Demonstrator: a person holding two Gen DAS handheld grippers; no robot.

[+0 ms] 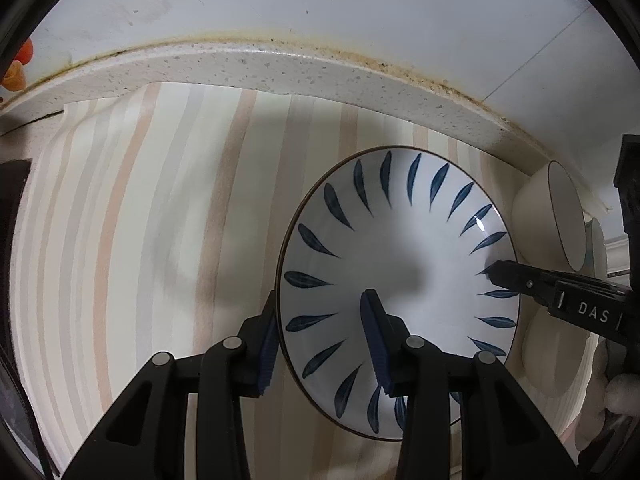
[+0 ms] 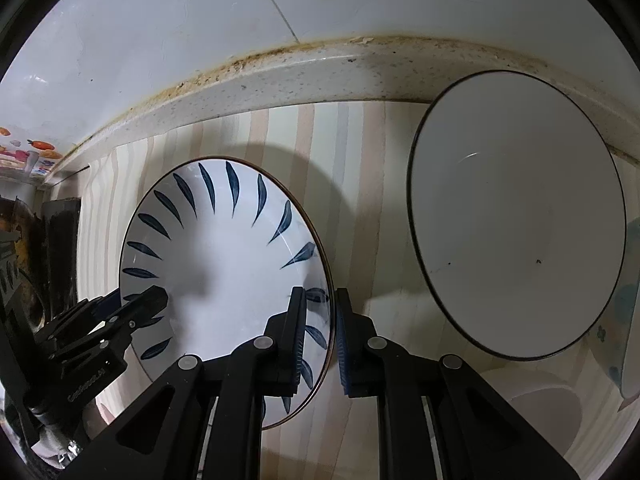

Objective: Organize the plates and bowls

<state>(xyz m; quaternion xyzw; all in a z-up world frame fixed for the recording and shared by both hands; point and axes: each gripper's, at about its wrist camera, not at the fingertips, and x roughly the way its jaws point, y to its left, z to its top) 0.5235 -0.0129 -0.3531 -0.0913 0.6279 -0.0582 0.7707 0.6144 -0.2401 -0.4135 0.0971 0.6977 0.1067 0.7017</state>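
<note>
A white plate with blue leaf marks lies on the striped mat; it also shows in the right wrist view. My left gripper is open, its fingers either side of the plate's left rim, with a clear gap. My right gripper straddles the plate's right rim with its fingers close to it; I cannot tell whether they press it. The right gripper's finger also shows in the left wrist view. A plain white bowl with a dark rim sits to the right, also in the left wrist view.
The striped mat covers the counter. A speckled stone ledge and tiled wall run along the back. More white dishes lie at the lower right. A dark object stands at the left.
</note>
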